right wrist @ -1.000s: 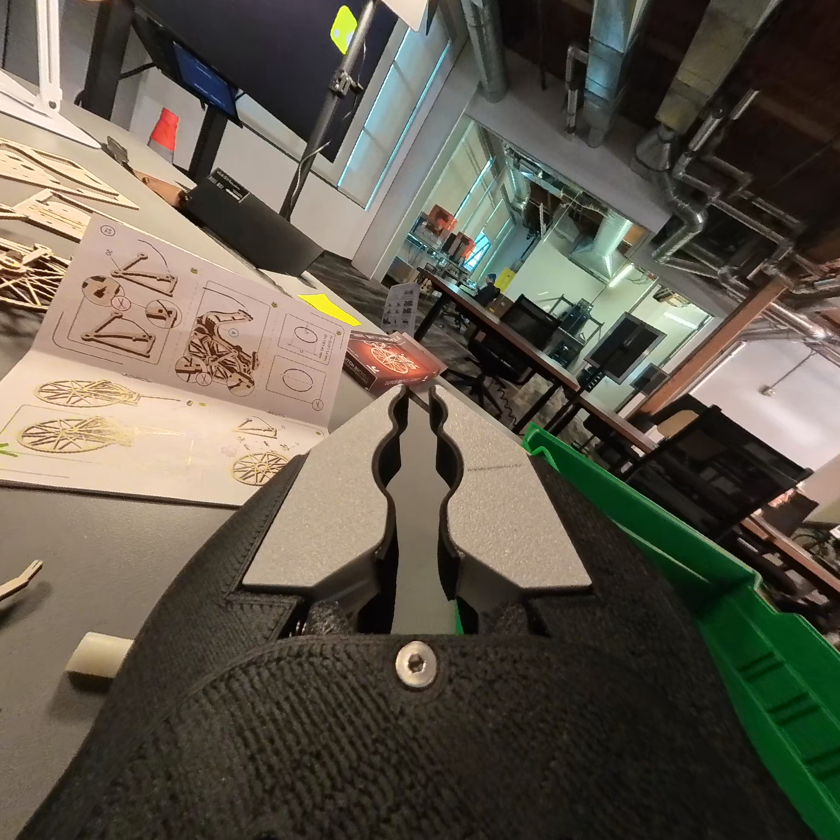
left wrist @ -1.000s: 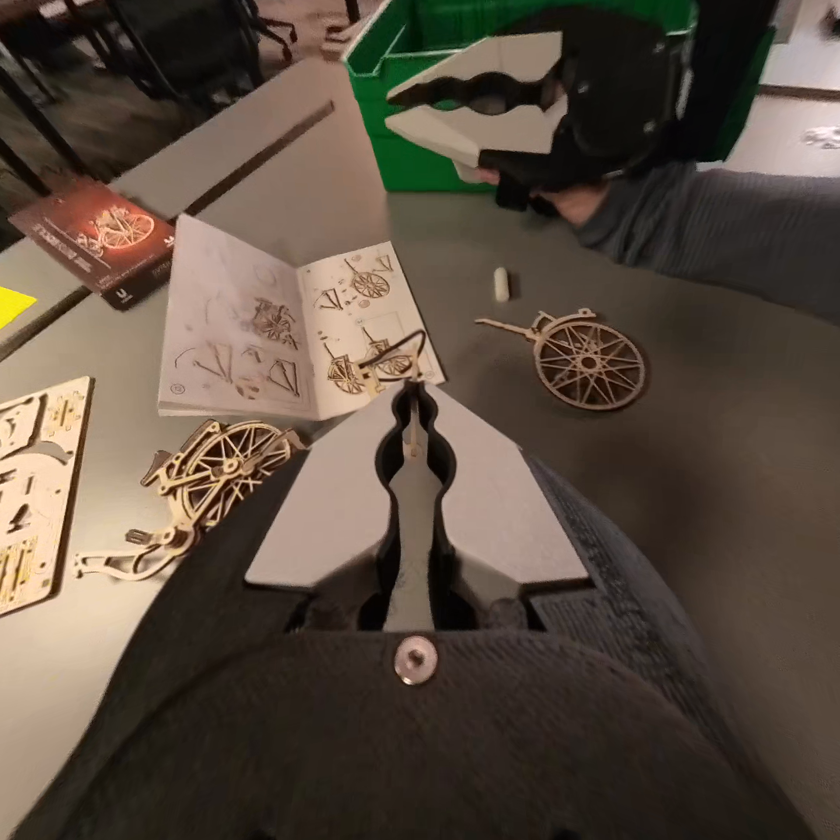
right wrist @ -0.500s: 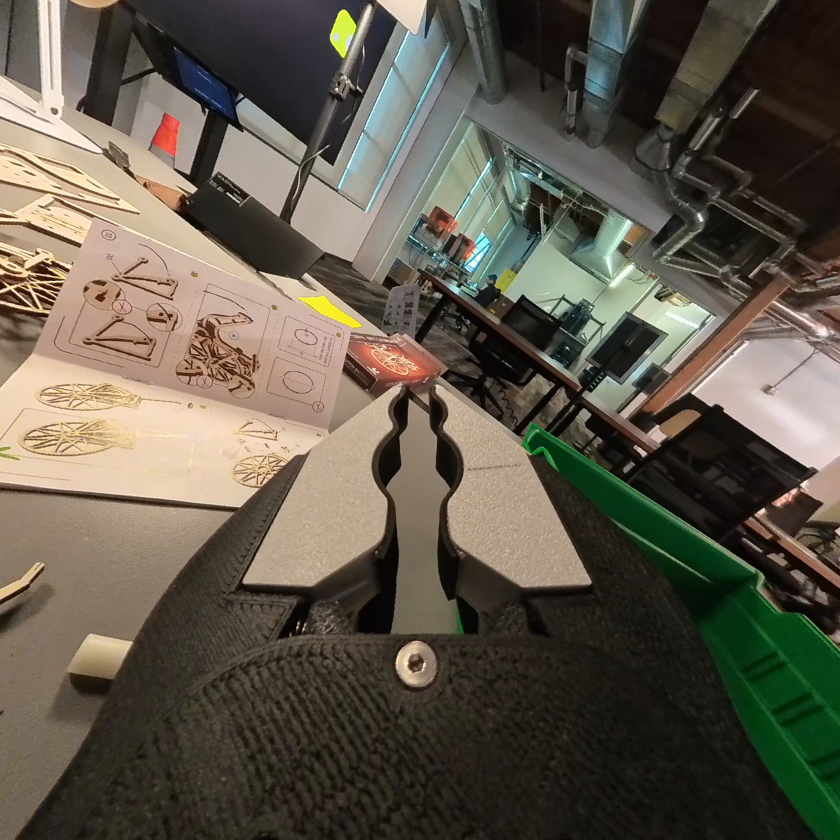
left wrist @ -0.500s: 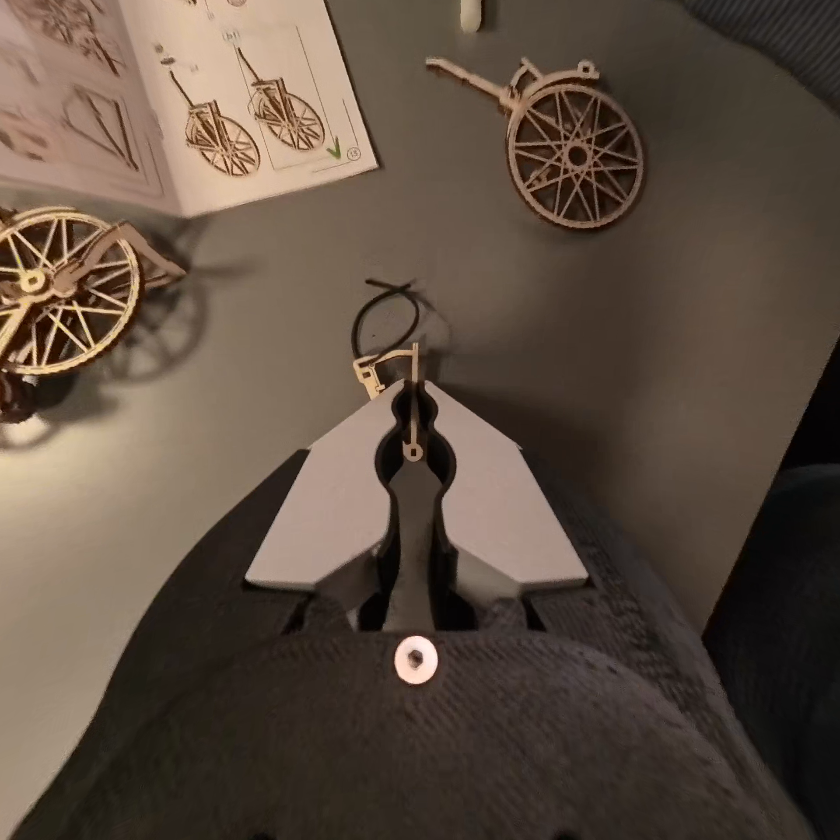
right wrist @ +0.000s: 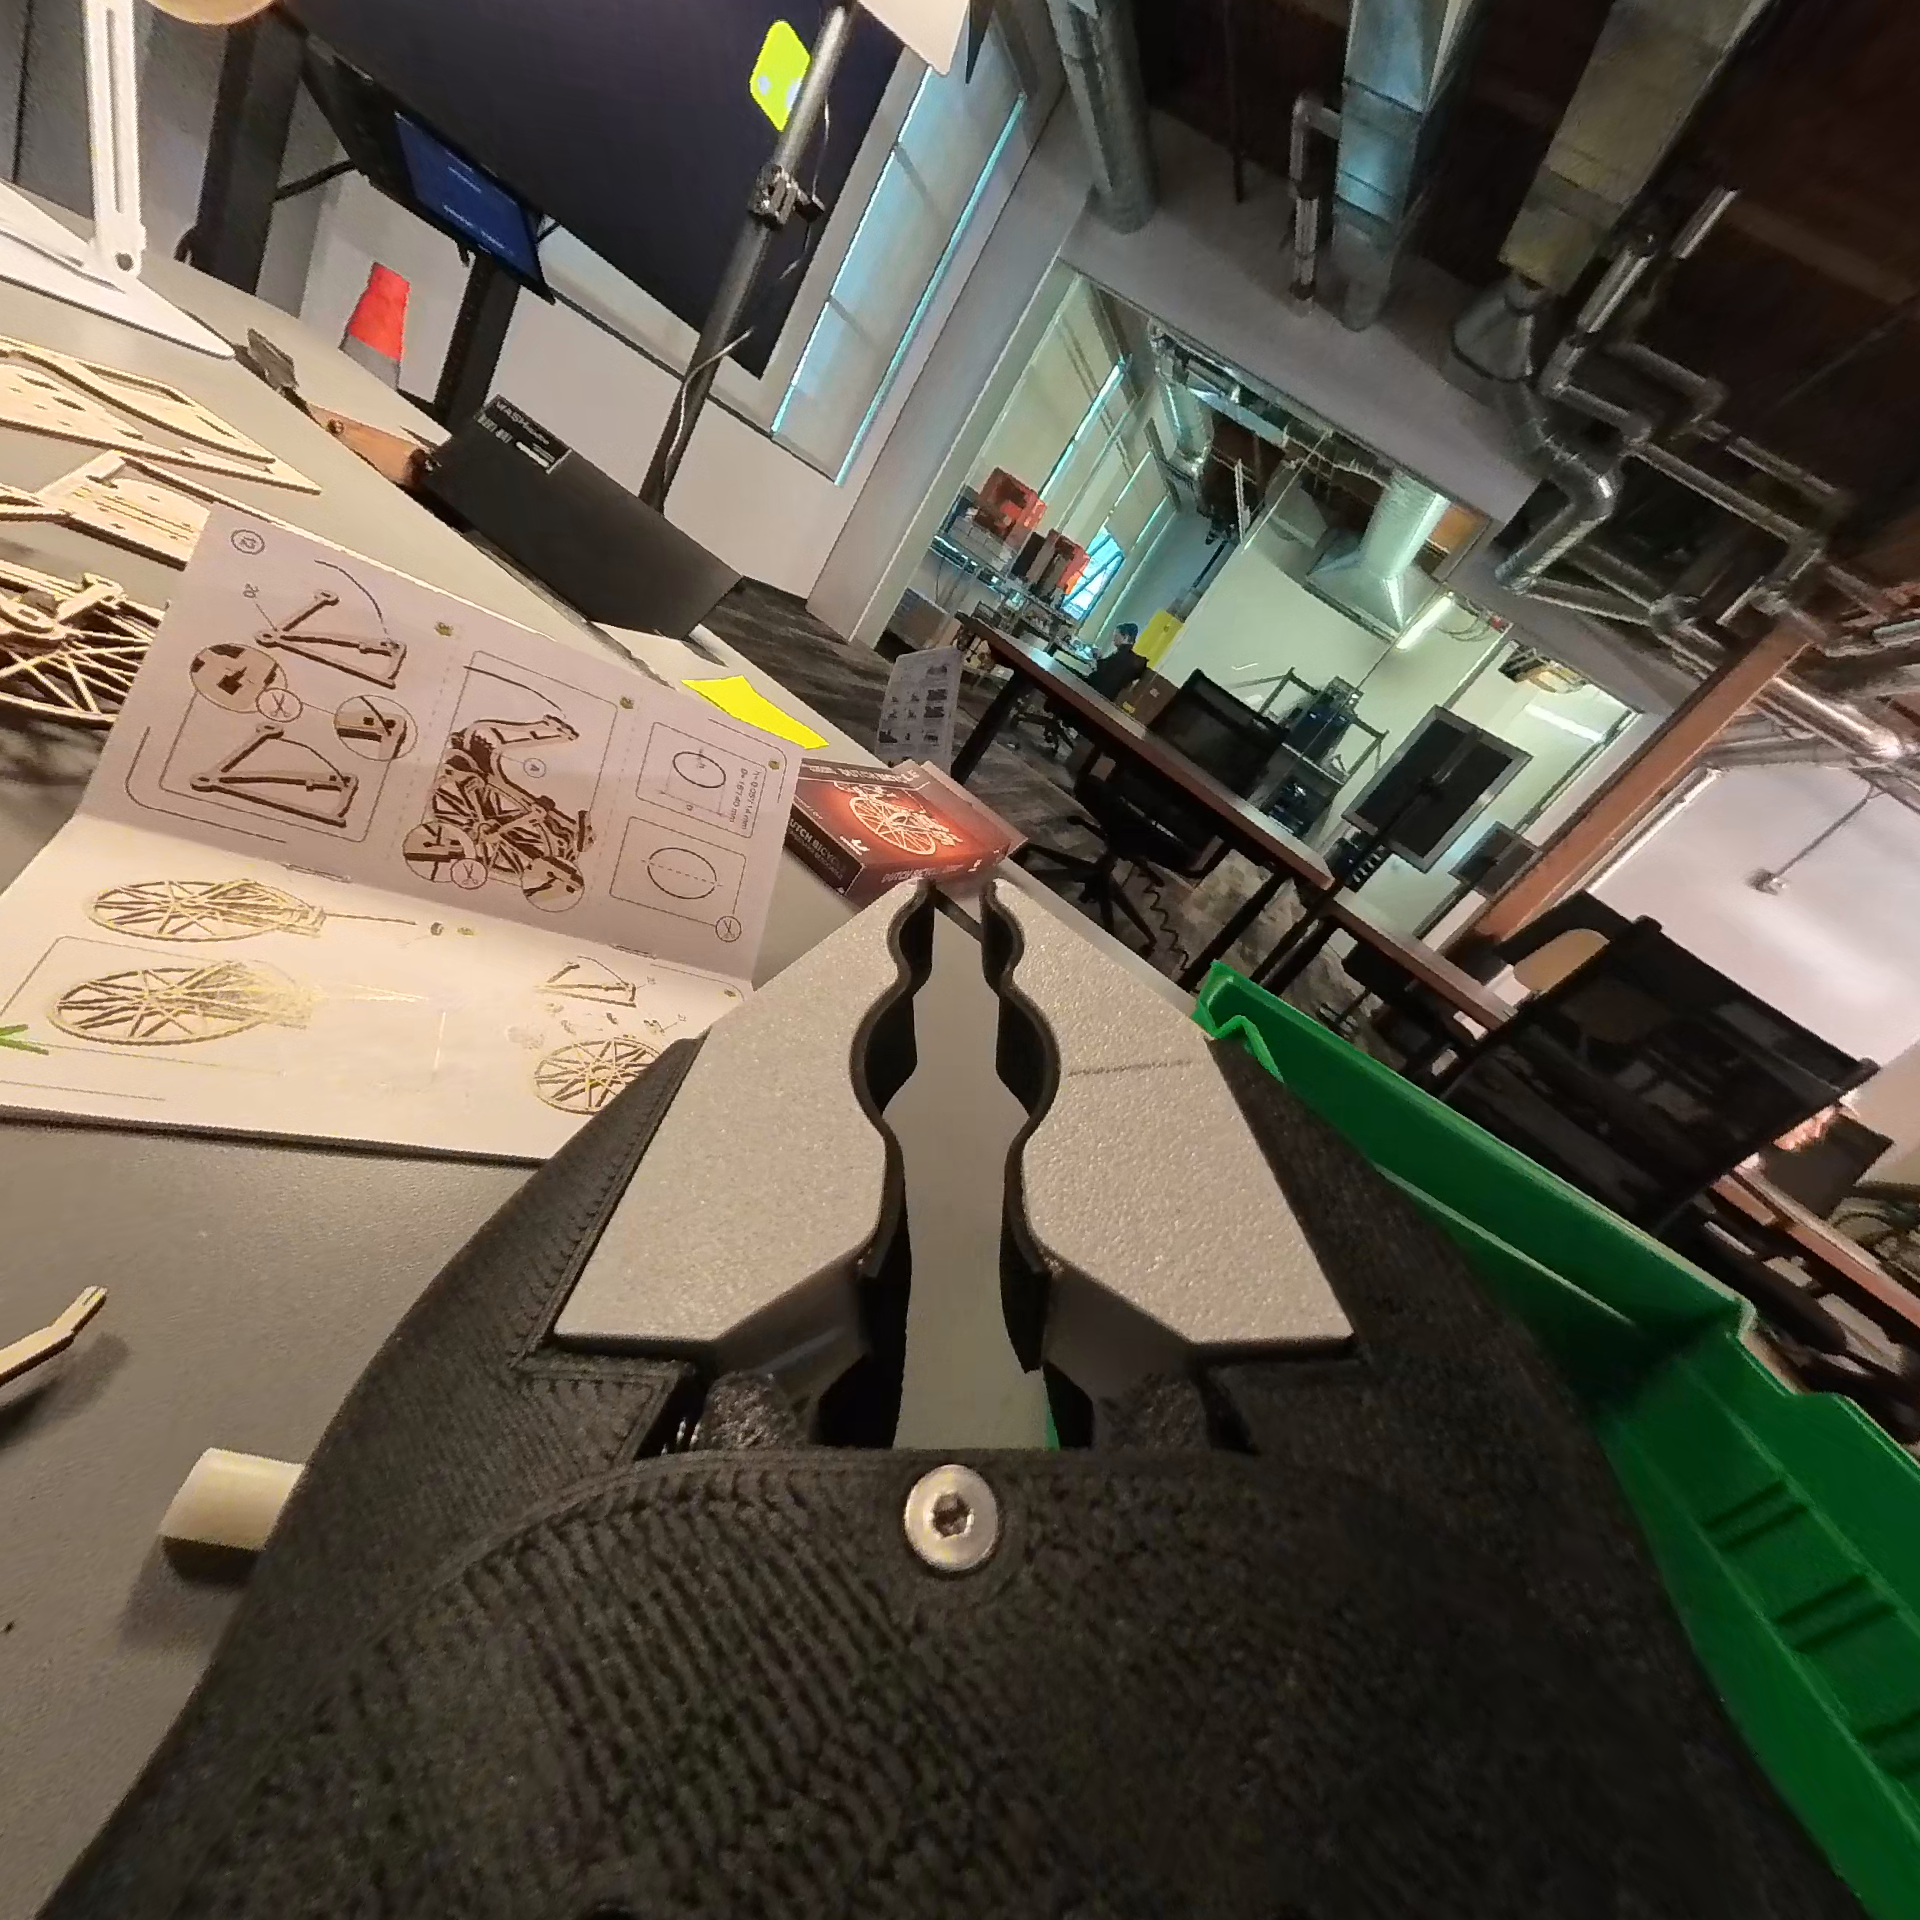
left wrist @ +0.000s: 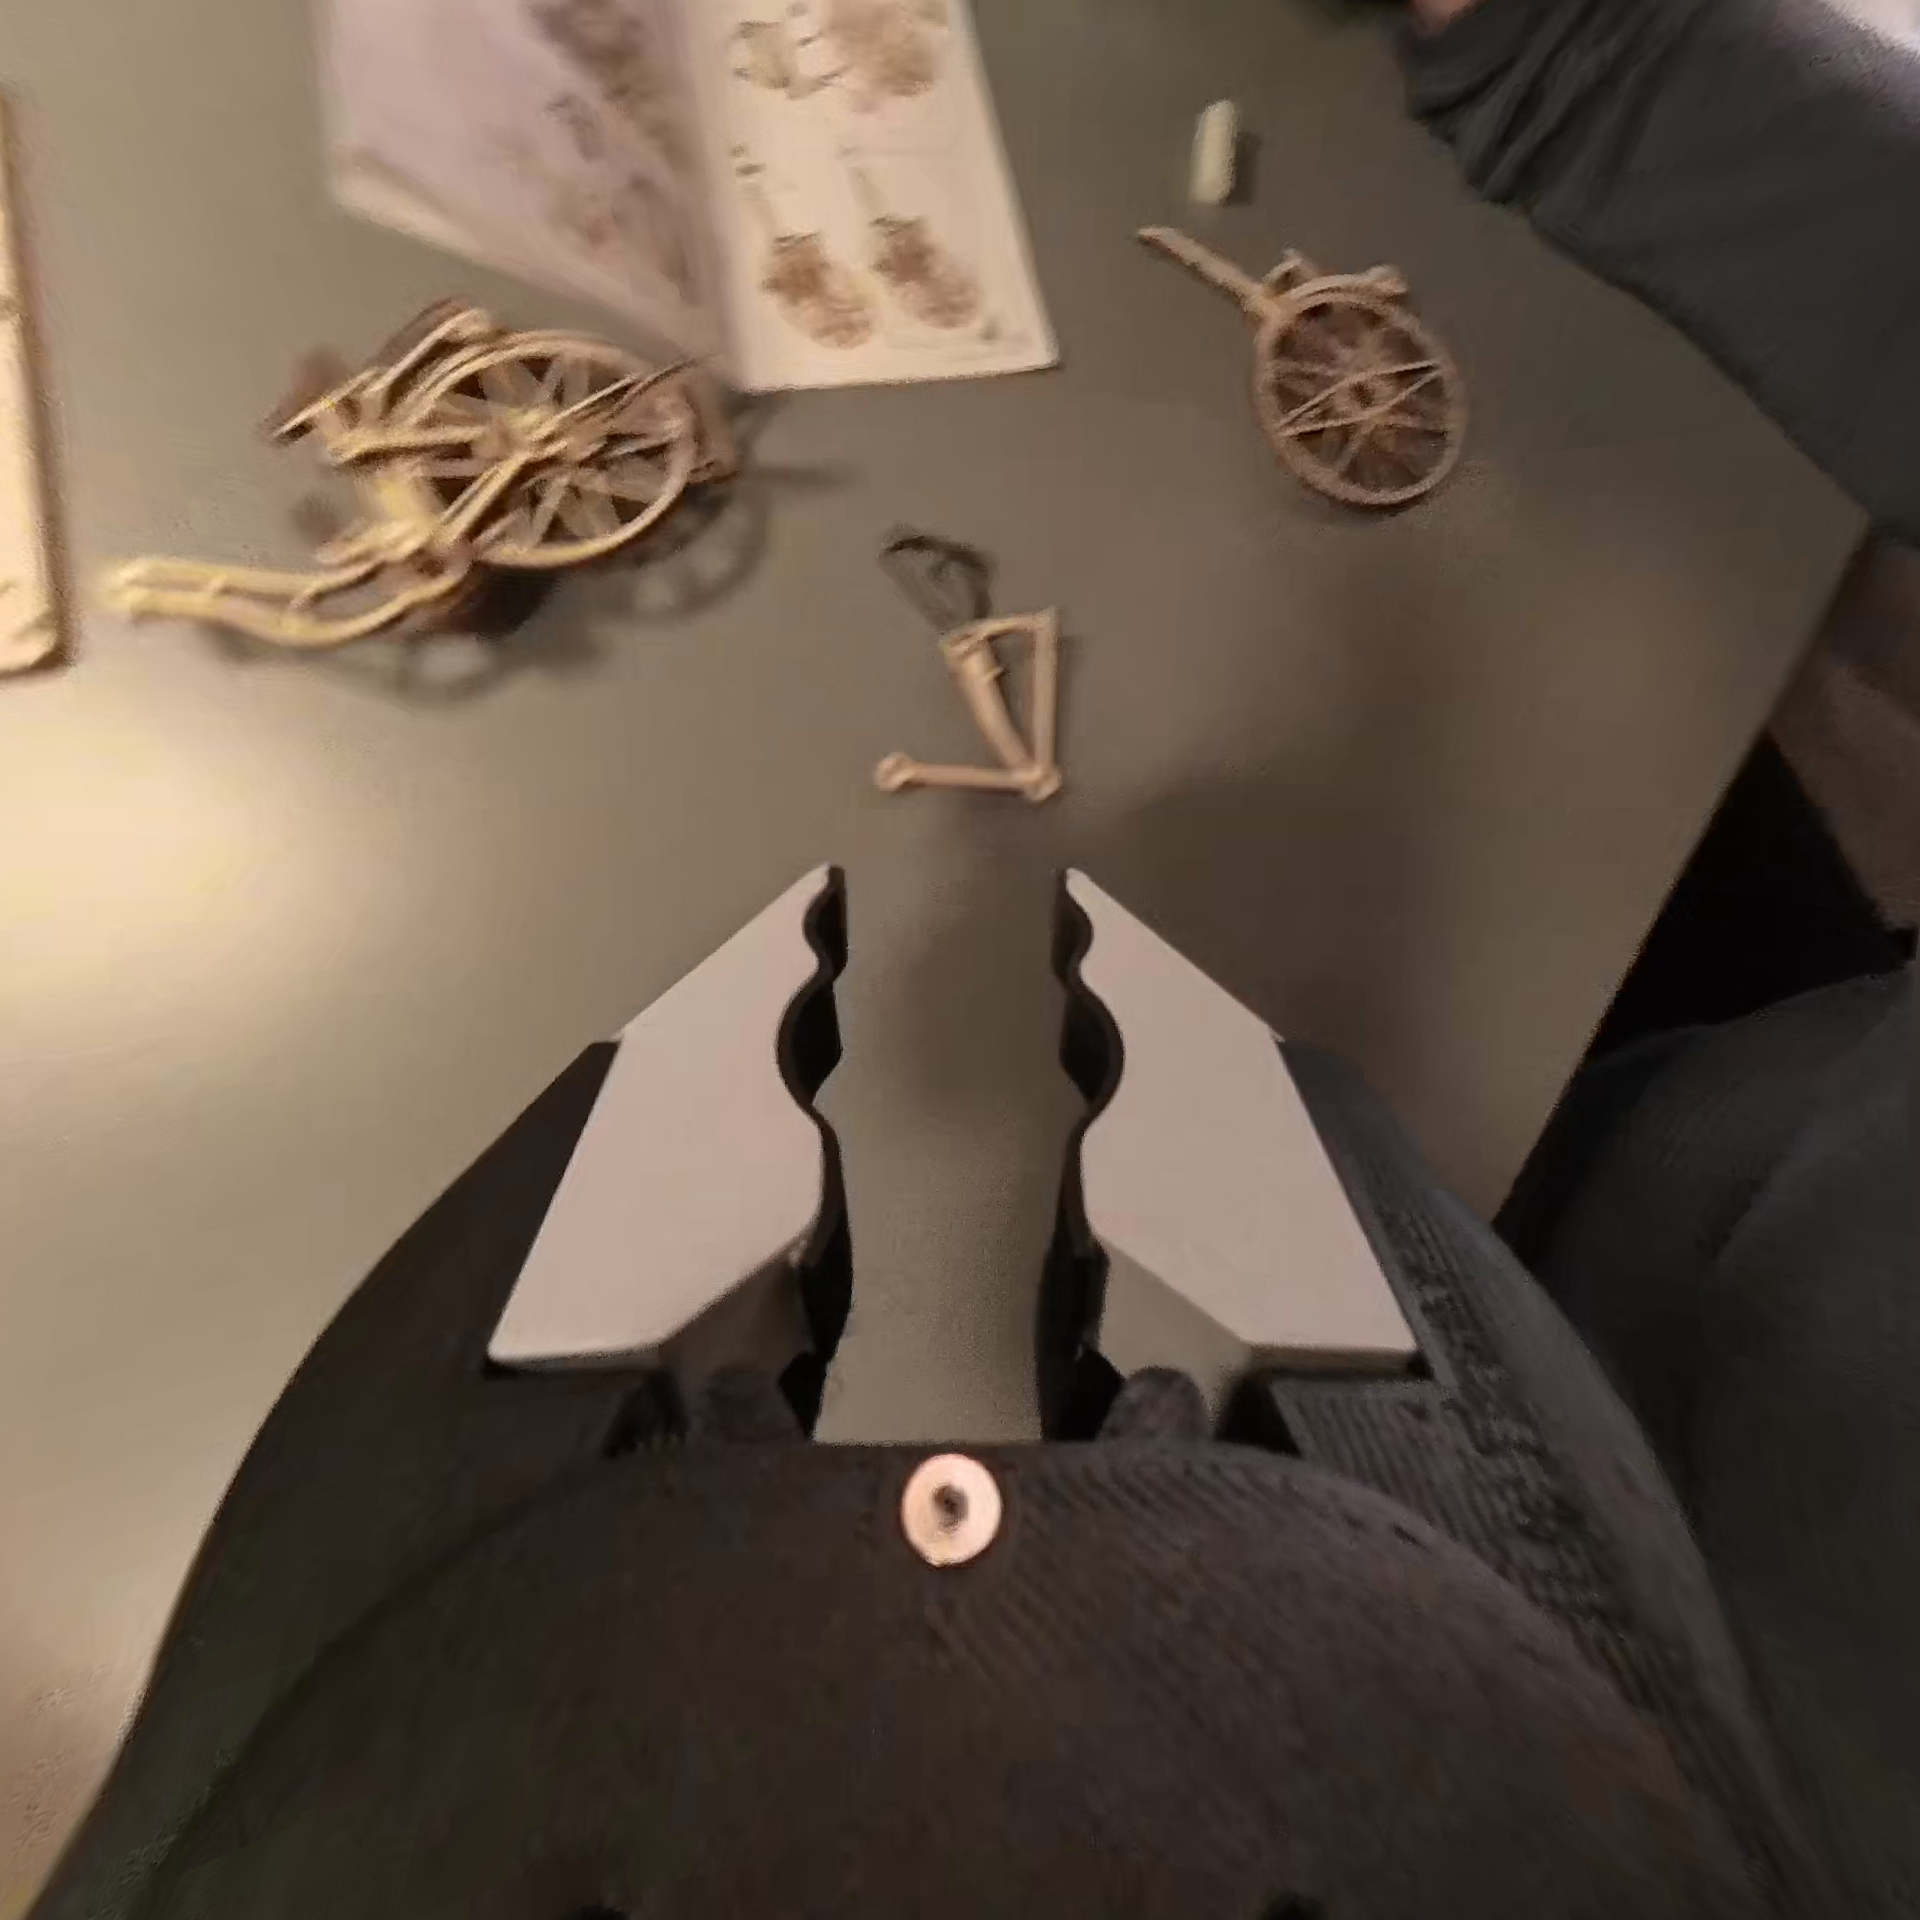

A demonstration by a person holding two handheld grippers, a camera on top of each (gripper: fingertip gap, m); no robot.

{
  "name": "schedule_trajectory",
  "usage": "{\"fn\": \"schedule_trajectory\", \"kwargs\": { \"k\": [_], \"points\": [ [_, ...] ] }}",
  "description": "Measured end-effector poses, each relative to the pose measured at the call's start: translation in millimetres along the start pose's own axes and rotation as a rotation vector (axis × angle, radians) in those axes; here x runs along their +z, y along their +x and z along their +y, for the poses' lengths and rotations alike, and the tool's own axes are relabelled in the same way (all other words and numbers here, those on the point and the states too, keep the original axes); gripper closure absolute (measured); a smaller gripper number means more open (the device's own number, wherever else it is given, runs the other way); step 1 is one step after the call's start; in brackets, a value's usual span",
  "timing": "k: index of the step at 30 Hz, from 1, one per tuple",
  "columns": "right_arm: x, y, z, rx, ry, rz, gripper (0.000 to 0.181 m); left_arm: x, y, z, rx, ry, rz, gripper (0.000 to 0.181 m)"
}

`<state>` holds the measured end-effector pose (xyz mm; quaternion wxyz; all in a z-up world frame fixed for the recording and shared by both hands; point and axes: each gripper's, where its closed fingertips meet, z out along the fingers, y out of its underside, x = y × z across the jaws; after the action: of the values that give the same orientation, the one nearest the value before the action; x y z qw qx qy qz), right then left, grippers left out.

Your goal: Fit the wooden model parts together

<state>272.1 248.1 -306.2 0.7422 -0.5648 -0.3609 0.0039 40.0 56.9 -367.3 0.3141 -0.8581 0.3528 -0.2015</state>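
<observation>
Lying flat on the grey surface (left wrist: 1195,935), a small wooden triangular part (left wrist: 997,717) with a black elastic loop (left wrist: 930,577) at its far end rests just ahead of the left tool (left wrist: 951,883), free of it. That tool hangs above the surface with its two grey fingers (left wrist: 707,1122) spread well apart and nothing between them. Toward the surface's right edge sits a single spoked wooden wheel (left wrist: 1356,400) with a thin arm sticking out; a short white peg (left wrist: 1214,151) lies beyond it, near a person's grey sleeve (left wrist: 1683,208). On the left side of the surface is the larger part-built wheel assembly (left wrist: 488,488), blurred in the left wrist view, and at the far left edge a strip of a wooden parts sheet (left wrist: 26,499). An open instruction booklet (left wrist: 727,177) lies farther back, between the two wheels.

The right tool (right wrist: 956,904) is low over the surface, its fingers nearly together with only a narrow gap at the tips, empty. From its camera the booklet (right wrist: 395,831) spreads out to the left, the white peg (right wrist: 223,1517) lies close beside the tool's black body, and a thin wooden tip (right wrist: 52,1340) pokes in at the left border. A green bin (right wrist: 1558,1330) runs along the right. Past the fingertips lies a dark red box (right wrist: 899,826), with a yellow note (right wrist: 753,707) beyond it.
</observation>
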Motion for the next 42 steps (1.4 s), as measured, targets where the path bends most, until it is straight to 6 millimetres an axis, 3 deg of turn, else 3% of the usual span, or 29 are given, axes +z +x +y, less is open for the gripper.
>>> {"fn": "schedule_trajectory", "kwargs": {
  "k": [2, 4, 7, 11, 19, 30, 33, 36, 39, 42],
  "points": [
    [0.0, 0.0, 0.0, 0.002, 0.000, 0.000, 0.175, -13.0, -18.6, 19.4, -0.033, -0.048, -0.046, 0.141],
    [0.1, 0.1, 0.3, 0.003, -0.001, 0.000, 0.175, -20.1, -24.9, 36.8, -0.039, -0.100, -0.053, 0.142],
    [-0.2, 0.2, 0.6, 0.007, -0.002, 0.000, 0.175, -25.4, -29.6, 53.5, -0.035, -0.163, -0.057, 0.151],
    [0.0, 0.4, 0.8, 0.011, -0.002, 0.000, 0.175, -34.4, -53.5, 72.0, 0.020, -0.265, -0.168, 0.153],
    [-0.1, 1.0, 1.4, 0.017, -0.004, 0.002, 0.175, -29.9, -65.3, 80.7, -0.053, -0.264, -0.188, 0.172],
    [0.1, 1.0, 1.9, 0.018, -0.006, 0.001, 0.175, -22.4, -61.9, 77.7, -0.106, -0.233, -0.144, 0.179],
    [-0.1, 1.1, 1.8, 0.018, -0.006, 0.001, 0.175, -18.1, -58.7, 64.5, -0.082, -0.183, -0.140, 0.179],
    [0.3, 0.8, 2.3, 0.018, -0.008, 0.000, 0.175, -8.5, -51.8, 27.2, -0.004, -0.050, -0.139, 0.179],
    [0.8, -0.3, 3.5, 0.019, -0.014, -0.006, 0.175, 10.8, -40.1, -17.3, 0.101, 0.088, -0.116, 0.179],
    [1.2, -0.5, 3.9, 0.020, -0.015, -0.010, 0.175, 40.0, -31.6, -41.2, 0.185, 0.101, -0.051, 0.179]
  ]
}}
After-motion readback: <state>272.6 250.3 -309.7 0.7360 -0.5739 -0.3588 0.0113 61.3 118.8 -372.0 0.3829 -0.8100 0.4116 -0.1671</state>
